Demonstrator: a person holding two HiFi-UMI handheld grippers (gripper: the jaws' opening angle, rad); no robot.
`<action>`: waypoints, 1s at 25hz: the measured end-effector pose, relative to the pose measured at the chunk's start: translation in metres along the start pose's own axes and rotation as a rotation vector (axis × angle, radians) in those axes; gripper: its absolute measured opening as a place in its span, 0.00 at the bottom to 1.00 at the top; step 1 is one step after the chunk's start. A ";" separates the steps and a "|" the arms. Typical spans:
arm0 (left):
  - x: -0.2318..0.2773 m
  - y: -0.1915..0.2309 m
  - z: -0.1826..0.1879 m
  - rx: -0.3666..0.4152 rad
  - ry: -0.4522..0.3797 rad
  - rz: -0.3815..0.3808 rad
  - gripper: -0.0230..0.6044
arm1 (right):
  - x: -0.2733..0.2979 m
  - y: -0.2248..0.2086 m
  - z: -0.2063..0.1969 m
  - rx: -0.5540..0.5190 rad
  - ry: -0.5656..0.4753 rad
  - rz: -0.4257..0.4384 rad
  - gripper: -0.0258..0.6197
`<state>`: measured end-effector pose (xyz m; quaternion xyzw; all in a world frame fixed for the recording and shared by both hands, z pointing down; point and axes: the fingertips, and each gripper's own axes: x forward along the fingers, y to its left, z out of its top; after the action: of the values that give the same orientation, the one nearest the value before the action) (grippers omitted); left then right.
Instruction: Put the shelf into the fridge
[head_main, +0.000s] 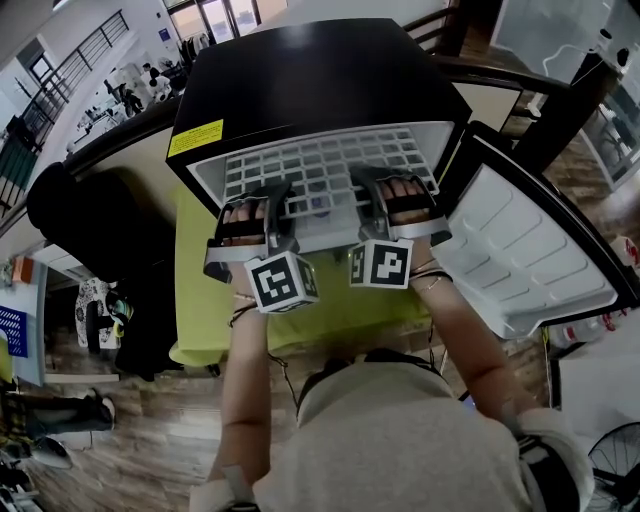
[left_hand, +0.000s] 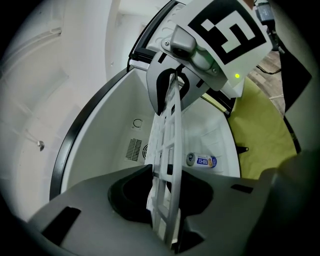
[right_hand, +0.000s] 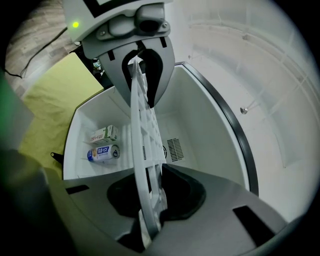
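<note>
Black fridge (head_main: 300, 80) stands on a yellow-green table (head_main: 200, 310), door (head_main: 520, 240) swung wide to the right, clear of the mouth. White grid shelf (head_main: 320, 170) lies flat, partly inside, straight ahead of both hands, long axis across the opening. Left gripper (head_main: 258, 212) and right gripper (head_main: 395, 198) each clamp its near edge, equally close; the left's hold looks looser, hard to read. Side walls sit just beside the shelf ends. A can (right_hand: 102, 153) and carton (right_hand: 104, 134) lie below on the floor, apart from the shelf.
</note>
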<state>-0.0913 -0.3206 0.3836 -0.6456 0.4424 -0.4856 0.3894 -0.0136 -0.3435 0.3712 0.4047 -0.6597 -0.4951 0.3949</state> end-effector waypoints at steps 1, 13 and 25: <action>-0.001 0.000 0.002 -0.029 -0.012 -0.006 0.18 | -0.002 0.001 0.000 0.013 0.001 0.005 0.14; -0.028 -0.002 0.007 -0.080 -0.031 0.013 0.26 | -0.037 -0.001 0.002 0.040 -0.034 0.006 0.33; -0.045 -0.008 0.005 -0.088 -0.009 0.021 0.14 | -0.045 0.010 0.000 0.026 -0.027 0.018 0.23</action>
<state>-0.0914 -0.2757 0.3773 -0.6595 0.4683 -0.4589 0.3677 0.0015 -0.3003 0.3754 0.3971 -0.6749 -0.4882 0.3853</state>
